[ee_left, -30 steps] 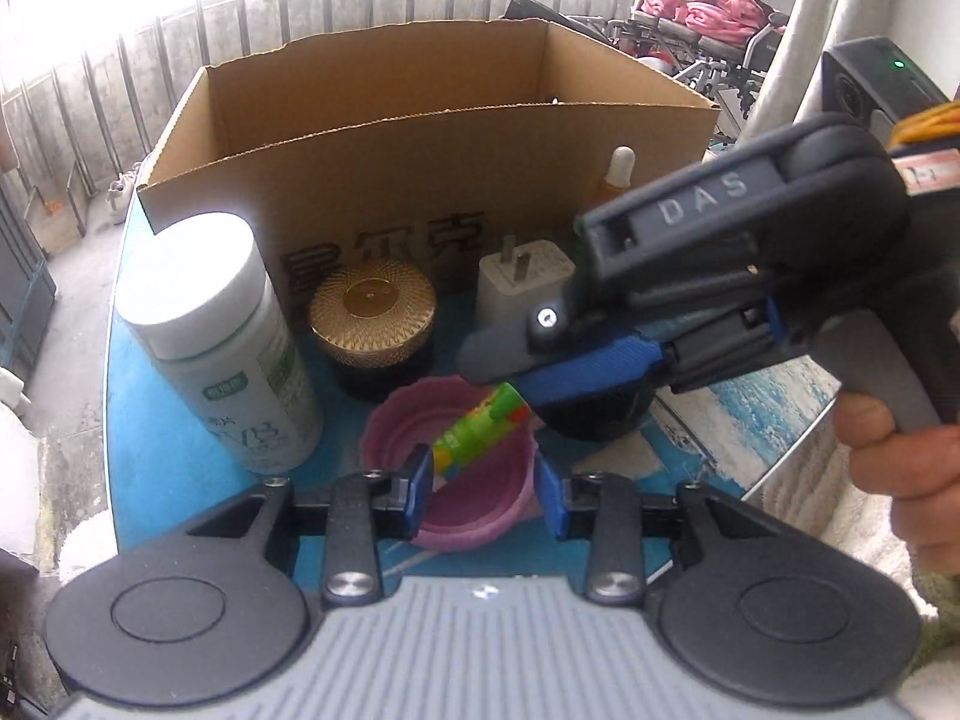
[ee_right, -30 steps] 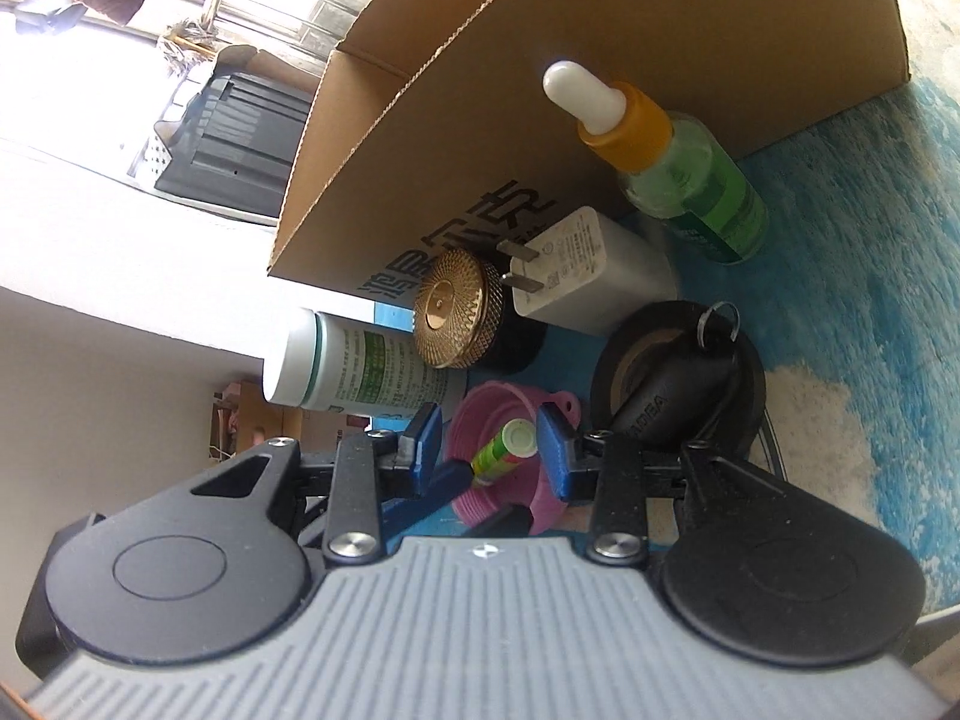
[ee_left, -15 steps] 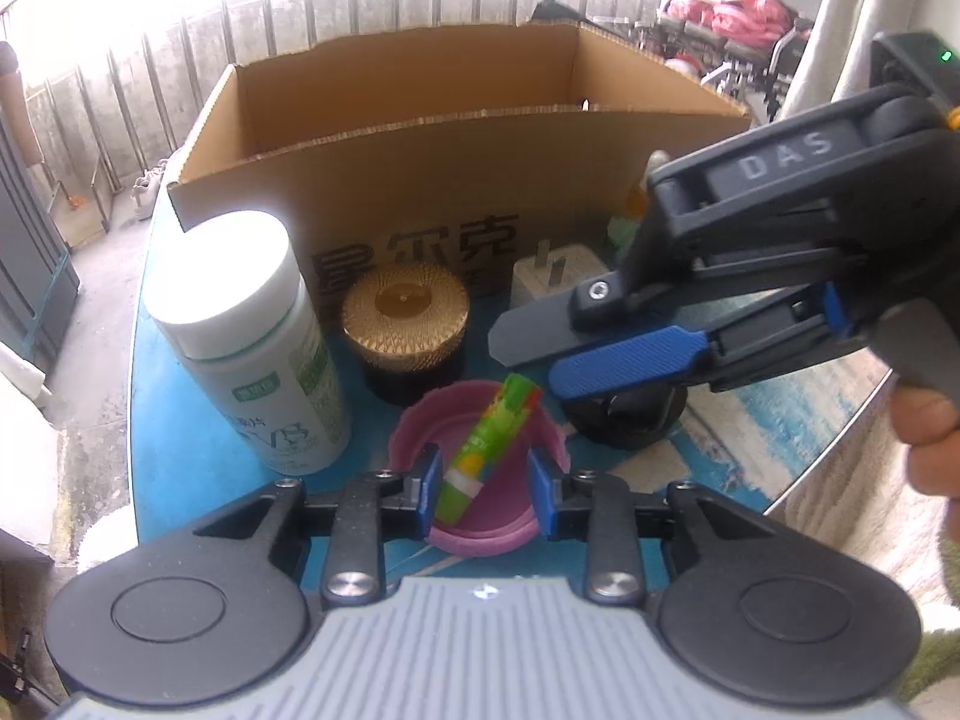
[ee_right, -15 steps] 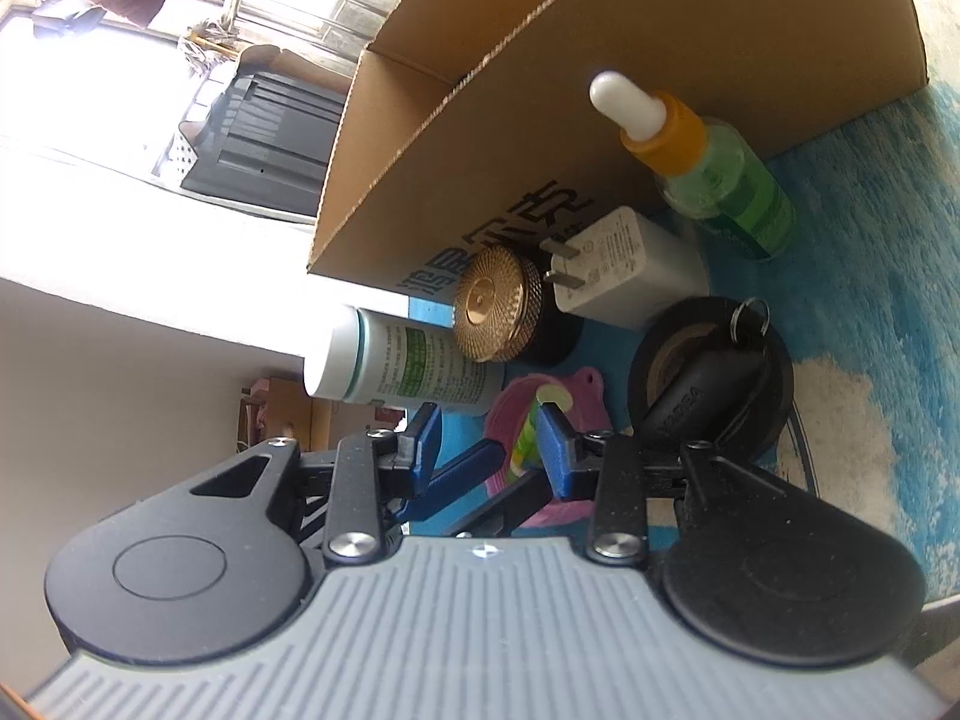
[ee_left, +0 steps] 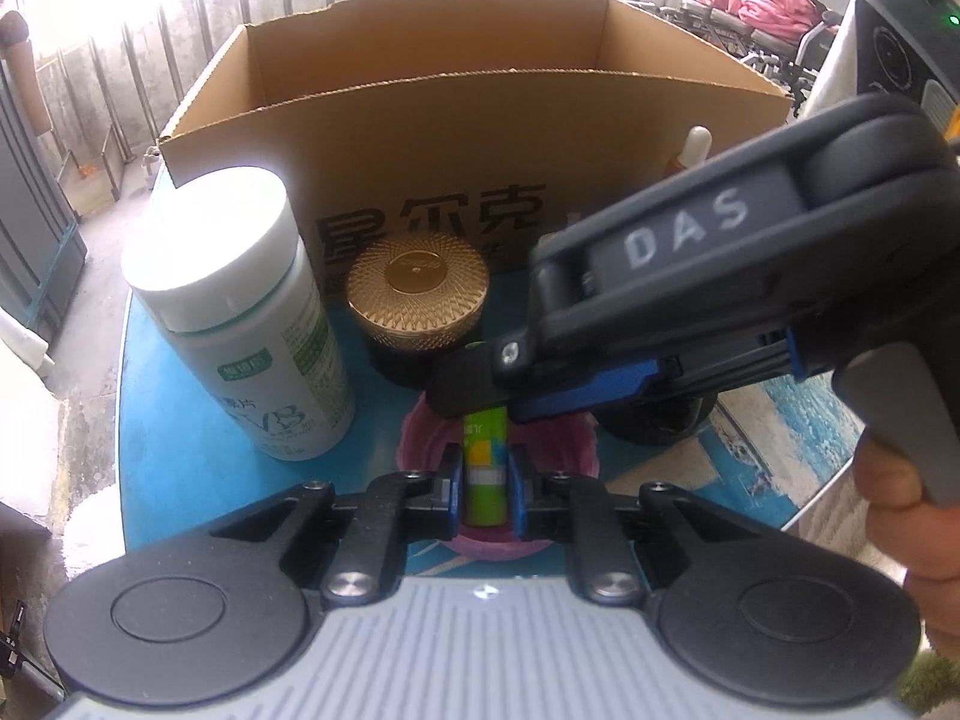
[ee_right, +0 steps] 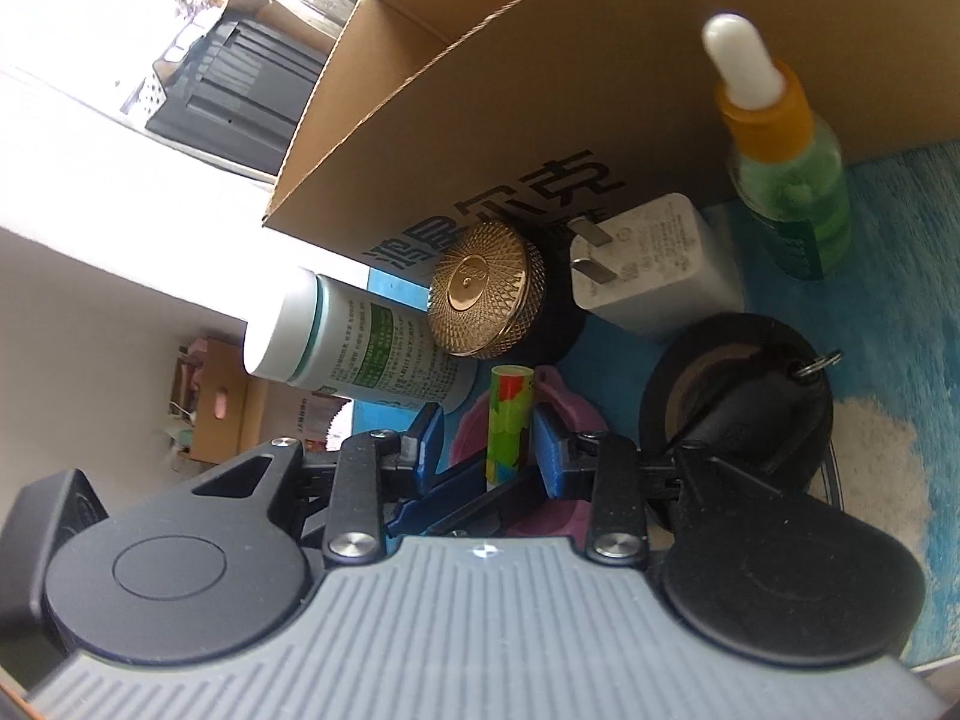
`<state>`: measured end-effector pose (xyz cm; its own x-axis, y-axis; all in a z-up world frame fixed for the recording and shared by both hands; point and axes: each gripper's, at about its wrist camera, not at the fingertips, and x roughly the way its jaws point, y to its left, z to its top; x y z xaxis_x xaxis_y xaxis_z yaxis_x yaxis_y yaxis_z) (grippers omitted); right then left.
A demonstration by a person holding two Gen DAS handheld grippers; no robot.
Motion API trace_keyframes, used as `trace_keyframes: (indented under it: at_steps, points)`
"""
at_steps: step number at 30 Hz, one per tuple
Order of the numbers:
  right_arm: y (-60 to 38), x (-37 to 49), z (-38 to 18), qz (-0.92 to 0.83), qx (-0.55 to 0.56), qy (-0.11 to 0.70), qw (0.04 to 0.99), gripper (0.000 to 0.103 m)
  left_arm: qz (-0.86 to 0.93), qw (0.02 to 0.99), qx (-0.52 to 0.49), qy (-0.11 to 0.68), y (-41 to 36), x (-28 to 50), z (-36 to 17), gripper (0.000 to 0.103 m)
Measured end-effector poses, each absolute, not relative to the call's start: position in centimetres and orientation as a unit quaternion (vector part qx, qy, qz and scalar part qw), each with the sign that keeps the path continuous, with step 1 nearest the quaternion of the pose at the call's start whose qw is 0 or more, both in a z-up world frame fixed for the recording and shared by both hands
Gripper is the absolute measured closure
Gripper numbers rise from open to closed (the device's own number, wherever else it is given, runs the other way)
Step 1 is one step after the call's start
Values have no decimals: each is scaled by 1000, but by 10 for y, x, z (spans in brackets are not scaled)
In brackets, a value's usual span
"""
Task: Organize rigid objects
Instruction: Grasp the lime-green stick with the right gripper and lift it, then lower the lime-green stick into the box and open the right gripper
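Observation:
A green, colourfully printed tube [ee_left: 486, 468] stands over the pink dish [ee_left: 564, 438]. My left gripper [ee_left: 486, 489] is shut on its lower part. My right gripper [ee_right: 489, 441] comes in from the right, and its jaws sit around the tube's upper part [ee_right: 510, 420] with a gap on the left side. The right gripper's body [ee_left: 690, 312] fills the right of the left wrist view. An open cardboard box [ee_left: 480, 138] stands behind.
On the blue table [ee_left: 180, 450] stand a white bottle [ee_left: 240, 312], a gold-lidded black jar [ee_left: 420, 294], a white charger [ee_right: 648, 264], a green dropper bottle [ee_right: 786, 162] and a black tape roll [ee_right: 738, 390] with a key fob on it.
The tube went from lying tilted in the pink dish to upright. My left gripper closed on it. My right gripper moved in around its upper part.

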<state>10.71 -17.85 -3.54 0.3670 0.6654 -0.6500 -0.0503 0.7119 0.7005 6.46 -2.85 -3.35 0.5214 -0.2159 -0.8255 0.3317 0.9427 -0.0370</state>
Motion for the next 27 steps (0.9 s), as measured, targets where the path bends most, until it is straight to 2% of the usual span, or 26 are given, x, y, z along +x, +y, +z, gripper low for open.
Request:
trace_keyframes:
  at_steps: [3, 12, 20, 27]
  points:
    - [-175, 105, -35, 233, 290, 510, 775, 71, -158, 876, 59, 452, -27, 61, -29, 87]
    - [-182, 94, -22, 250, 311, 483, 780, 81, -160, 891, 62, 421, -30, 42, -3, 87]
    - [-190, 96, 40, 293, 293, 415, 810, 84, -176, 914, 45, 364, -27, 41, 58, 87]
    - [-197, 153, 95, 325, 272, 388, 819, 84, -167, 927, 31, 335, -31, 89, 112, 87]
